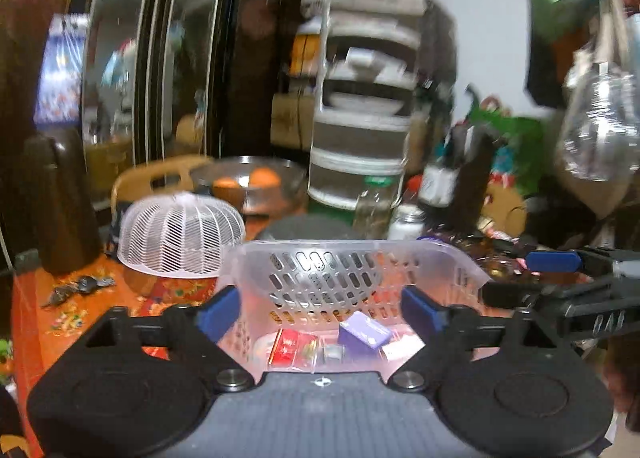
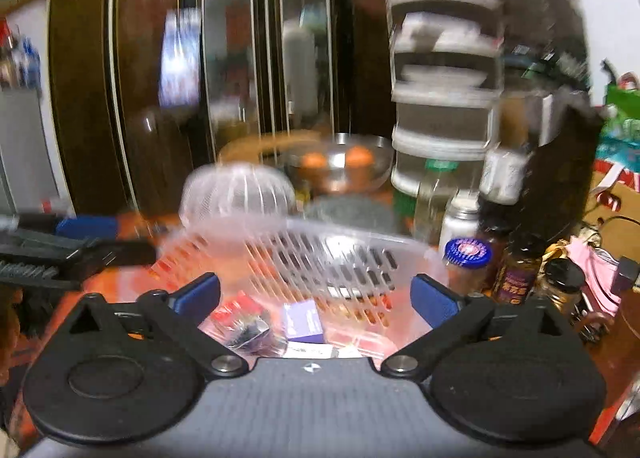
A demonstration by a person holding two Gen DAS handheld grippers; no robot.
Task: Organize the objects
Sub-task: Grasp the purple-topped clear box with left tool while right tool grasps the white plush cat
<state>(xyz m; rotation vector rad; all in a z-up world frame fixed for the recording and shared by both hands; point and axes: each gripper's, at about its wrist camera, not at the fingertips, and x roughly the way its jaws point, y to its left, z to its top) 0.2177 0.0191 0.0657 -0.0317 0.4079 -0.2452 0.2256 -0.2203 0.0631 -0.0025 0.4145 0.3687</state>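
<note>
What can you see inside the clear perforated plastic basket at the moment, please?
Inside the basket lie a purple box, a red packet and a white box. The left gripper's body hides the near end of the floor.

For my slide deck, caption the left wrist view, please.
Open left gripper hovers over a clear basket holding small boxes.

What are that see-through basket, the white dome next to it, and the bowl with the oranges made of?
The basket looks like thin translucent plastic, glossy, with moulded slots; the boxes inside show through its walls. The white dome cover seems to be moulded plastic too, a matte lattice of thin ribs. The bowl appears to be metal, probably stainless steel: its rim gleams silvery, though the blur leaves this open.
</note>
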